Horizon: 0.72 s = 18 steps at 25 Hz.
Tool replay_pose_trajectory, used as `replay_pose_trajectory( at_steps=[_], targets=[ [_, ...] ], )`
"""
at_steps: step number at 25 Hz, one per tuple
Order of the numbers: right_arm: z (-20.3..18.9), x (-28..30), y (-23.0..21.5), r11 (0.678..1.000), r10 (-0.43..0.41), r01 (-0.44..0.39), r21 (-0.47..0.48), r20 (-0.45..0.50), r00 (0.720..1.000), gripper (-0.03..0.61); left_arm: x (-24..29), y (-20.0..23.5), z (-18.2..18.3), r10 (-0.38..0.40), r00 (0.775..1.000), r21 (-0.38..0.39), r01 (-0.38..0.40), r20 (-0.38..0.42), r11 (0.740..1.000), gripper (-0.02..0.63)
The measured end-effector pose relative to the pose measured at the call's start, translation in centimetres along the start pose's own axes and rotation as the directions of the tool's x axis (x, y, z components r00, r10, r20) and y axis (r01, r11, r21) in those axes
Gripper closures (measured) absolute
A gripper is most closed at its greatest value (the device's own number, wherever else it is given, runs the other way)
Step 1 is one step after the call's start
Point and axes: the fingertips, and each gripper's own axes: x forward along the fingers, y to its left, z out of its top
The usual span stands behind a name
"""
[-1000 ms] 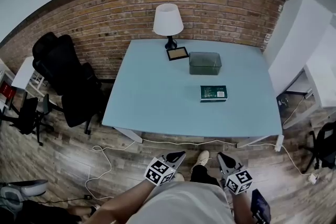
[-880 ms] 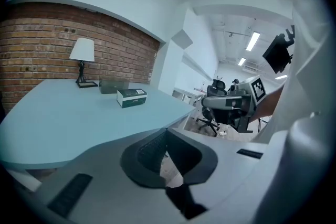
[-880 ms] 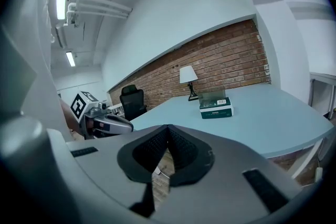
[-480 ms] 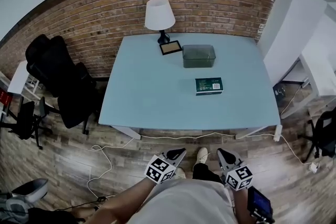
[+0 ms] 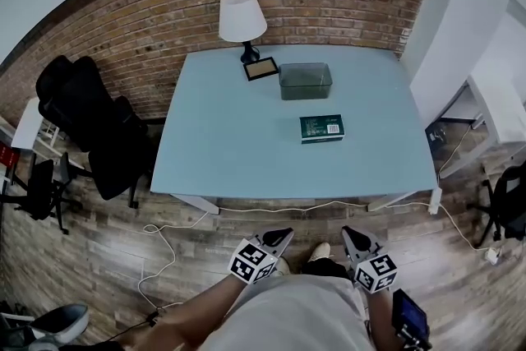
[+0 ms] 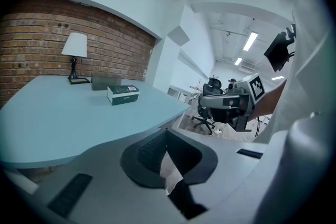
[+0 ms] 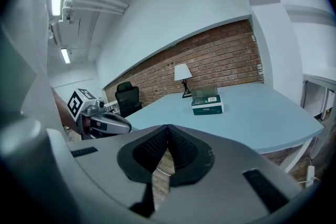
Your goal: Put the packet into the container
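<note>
A dark green packet (image 5: pixel 321 128) lies flat on the pale blue table (image 5: pixel 222 152), right of its middle. Just beyond it stands the clear, empty container (image 5: pixel 305 81). Both grippers hang low in front of the person's body, well short of the table's near edge. The left gripper (image 5: pixel 282 235) is shut with nothing in it, and so is the right gripper (image 5: pixel 348 233). From the left gripper (image 6: pixel 167 132) the packet (image 6: pixel 123 94) and container (image 6: pixel 105 82) show far off. The right gripper (image 7: pixel 168 128) sees the packet (image 7: pixel 207 107) in front of the container (image 7: pixel 205 95).
A white-shaded lamp (image 5: pixel 242 16) and a small picture frame (image 5: pixel 260 69) stand at the table's back edge against the brick wall. Black office chairs (image 5: pixel 90 111) crowd the left side. Cables (image 5: pixel 164 247) trail over the wooden floor, and white furniture (image 5: pixel 493 94) stands at the right.
The head view has drifted, so the table and its objects sit a little higher and further left in the picture. Both grippers stay shut and low by the body.
</note>
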Motion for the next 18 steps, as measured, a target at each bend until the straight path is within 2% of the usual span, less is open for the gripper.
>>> replay_pose_trajectory(
  at_steps=[5, 10, 18],
  targets=[
    [0.7, 0.0, -1.5, 1.000, -0.003, 0.003, 0.015, -0.005, 1.000, 0.568, 1.2, -0.8, 0.6, -0.005, 1.000, -0.008, 0.004, -0.015, 1.000, 0.604],
    [2.7, 1.3, -3.3, 1.000, 0.024, -0.024, -0.001, 0.011, 1.000, 0.568, 2.6, 0.3, 2.4, 0.027, 0.999, 0.002, -0.027, -0.018, 1.000, 0.604],
    [4.0, 1.2, -6.5, 0.999, 0.054, -0.054, -0.003, 0.008, 0.998, 0.568, 5.6, -0.1, 4.5, 0.048, 0.998, 0.002, -0.048, -0.031, 0.999, 0.604]
  ],
)
